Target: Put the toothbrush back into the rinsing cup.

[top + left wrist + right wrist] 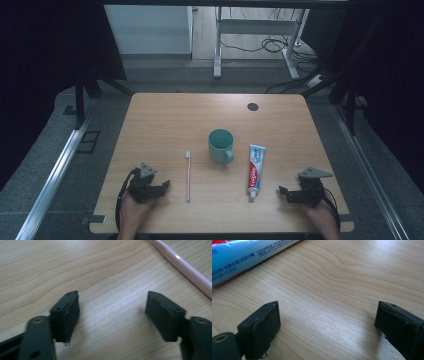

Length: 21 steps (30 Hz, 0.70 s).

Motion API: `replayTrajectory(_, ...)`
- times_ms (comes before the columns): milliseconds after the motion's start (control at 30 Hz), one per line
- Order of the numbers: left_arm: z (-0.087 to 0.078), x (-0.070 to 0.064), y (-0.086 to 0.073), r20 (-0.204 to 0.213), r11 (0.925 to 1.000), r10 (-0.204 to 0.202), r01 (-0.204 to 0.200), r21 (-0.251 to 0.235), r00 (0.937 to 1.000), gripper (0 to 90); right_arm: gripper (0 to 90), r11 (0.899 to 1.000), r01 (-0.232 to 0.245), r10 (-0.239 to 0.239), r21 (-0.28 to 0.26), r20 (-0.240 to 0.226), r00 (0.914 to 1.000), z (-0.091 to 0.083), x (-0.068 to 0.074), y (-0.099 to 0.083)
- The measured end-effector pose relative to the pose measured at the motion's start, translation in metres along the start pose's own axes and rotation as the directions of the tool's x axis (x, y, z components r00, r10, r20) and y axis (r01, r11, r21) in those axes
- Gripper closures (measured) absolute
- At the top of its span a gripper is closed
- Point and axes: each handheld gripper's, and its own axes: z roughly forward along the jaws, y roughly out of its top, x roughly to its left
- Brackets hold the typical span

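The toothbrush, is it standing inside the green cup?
No, the toothbrush lies flat on the table, left of the cup.

Left tool (112,302) spread wide — pink toothbrush (186,267) beside.

The high view is dim and soft, its dark curtains nearly black, the table (215,120) evenly lit. Both gripper views are brighter, with pale sheen on the wood and slightly blurred black jaws up close.

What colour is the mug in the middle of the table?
The mug is teal green, seen best in the high view.
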Motion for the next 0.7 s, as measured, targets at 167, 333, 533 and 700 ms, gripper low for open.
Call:
replayTrajectory(167, -0.004, -0.001, 0.002, 0.018, 0.9998, 0.004, -0.004, -0.019, 0.9998, 44.6, 5.8, 1.000, 0.000, 0.000, 0.000, -0.001, 1.0000, 0.000, 0.000, 0.000)
replayTrajectory(333, -0.008, -0.003, 0.005, 0.035, 0.9993, 0.012, -0.010, -0.037, 0.9993, 62.6, 5.8, 1.000, 0.000, 0.000, 0.000, -0.001, 1.0000, 0.000, 0.000, 0.000)
replayTrajectory(533, -0.010, -0.005, 0.008, 0.056, 0.9995, 0.024, -0.023, -0.022, 0.9981, 81.4, 5.8, 1.000, 0.000, 0.000, 0.000, -0.001, 1.0000, 0.000, 0.000, 0.000)
replayTrajectory(700, -0.012, -0.008, 0.011, 0.072, 0.9993, 0.025, -0.023, -0.029, 0.9971, 89.3, 5.8, 1.000, 0.000, 0.000, 0.000, 0.000, 1.0000, 0.000, 0.000, 0.000)
